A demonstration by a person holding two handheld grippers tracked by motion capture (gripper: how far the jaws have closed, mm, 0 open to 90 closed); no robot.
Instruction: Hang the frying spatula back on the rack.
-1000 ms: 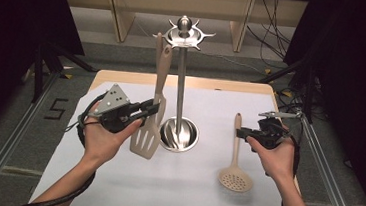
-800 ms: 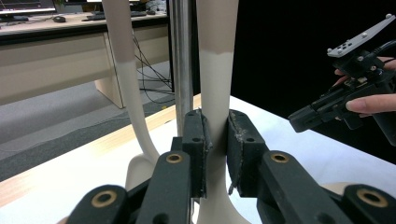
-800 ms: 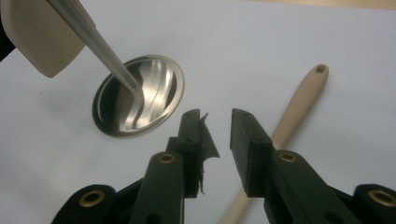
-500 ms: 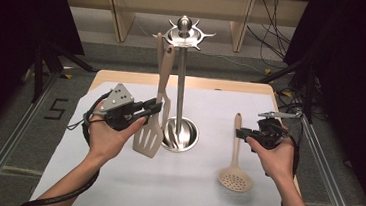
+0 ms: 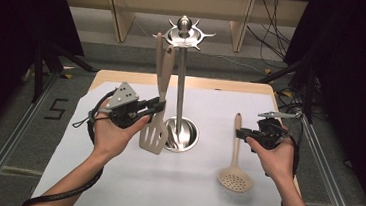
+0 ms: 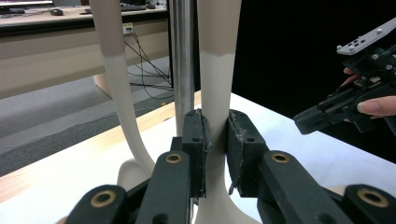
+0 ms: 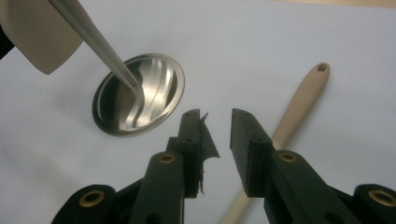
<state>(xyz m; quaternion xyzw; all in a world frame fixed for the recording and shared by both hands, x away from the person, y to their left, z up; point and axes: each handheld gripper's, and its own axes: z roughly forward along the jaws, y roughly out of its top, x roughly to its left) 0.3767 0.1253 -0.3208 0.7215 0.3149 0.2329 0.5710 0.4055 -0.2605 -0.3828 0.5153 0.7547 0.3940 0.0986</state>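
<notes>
A steel utensil stand [image 5: 180,82] with hooks on top rises from a round base [image 7: 140,93] on the white sheet. My left gripper [image 5: 160,104] is shut on the handle of a beige slotted spatula [image 5: 154,133], holding it upright just left of the pole; in the left gripper view the pads [image 6: 243,140] press on that handle [image 6: 215,84]. A second beige utensil [image 6: 116,84] hangs beyond the pole [image 6: 182,60]. My right gripper [image 5: 238,133] stands open over the handle of a beige skimmer [image 5: 235,178] lying flat, with nothing between its jaws [image 7: 215,116].
A white sheet [image 5: 114,177] covers the wooden table [image 5: 123,77]. Metal rails [image 5: 12,138] run along both sides, with dark stands and cables beyond. Bare sheet lies in front of the stand and at the left.
The left gripper has carried the spatula slightly right, closer to the pole, and it now stands more upright. The right hand and the skimmer have not moved.
</notes>
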